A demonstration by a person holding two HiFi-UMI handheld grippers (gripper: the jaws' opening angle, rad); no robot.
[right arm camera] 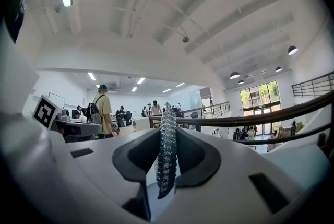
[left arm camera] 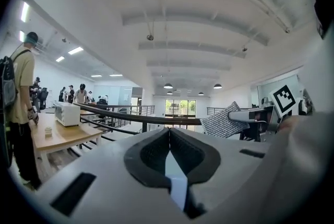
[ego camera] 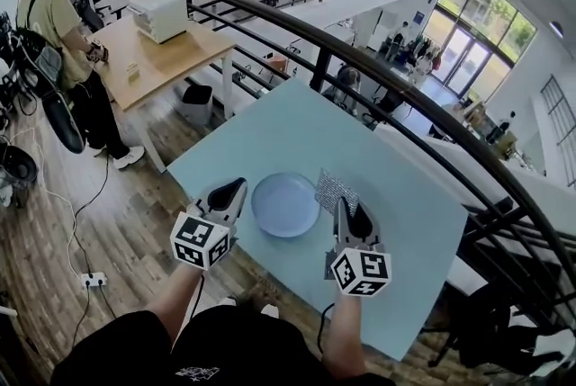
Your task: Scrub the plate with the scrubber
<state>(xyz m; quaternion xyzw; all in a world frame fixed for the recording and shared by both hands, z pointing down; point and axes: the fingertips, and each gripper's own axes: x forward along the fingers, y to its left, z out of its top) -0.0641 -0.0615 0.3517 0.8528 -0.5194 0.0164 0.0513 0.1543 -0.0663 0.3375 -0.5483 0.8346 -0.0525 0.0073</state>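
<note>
A round pale blue plate point(ego camera: 284, 205) lies on the light blue table point(ego camera: 297, 128) in the head view. My left gripper point(ego camera: 236, 187) is just left of the plate, shut with nothing between its jaws point(left arm camera: 168, 133). My right gripper point(ego camera: 345, 205) is at the plate's right side, shut on a silvery mesh scrubber point(ego camera: 336, 191), which stands up above the plate's right rim. In the right gripper view the scrubber point(right arm camera: 167, 155) shows edge-on between the jaws. The left gripper view catches the scrubber point(left arm camera: 224, 121) from the side, raised off the table. Neither gripper view shows the plate.
A dark curved railing point(ego camera: 360, 47) runs behind the table, with a drop to a lower floor beyond. A wooden table point(ego camera: 162, 51) with a white box point(ego camera: 160, 13) stands at back left, with a person point(ego camera: 54, 24) beside it. A power strip point(ego camera: 93, 280) lies on the floor.
</note>
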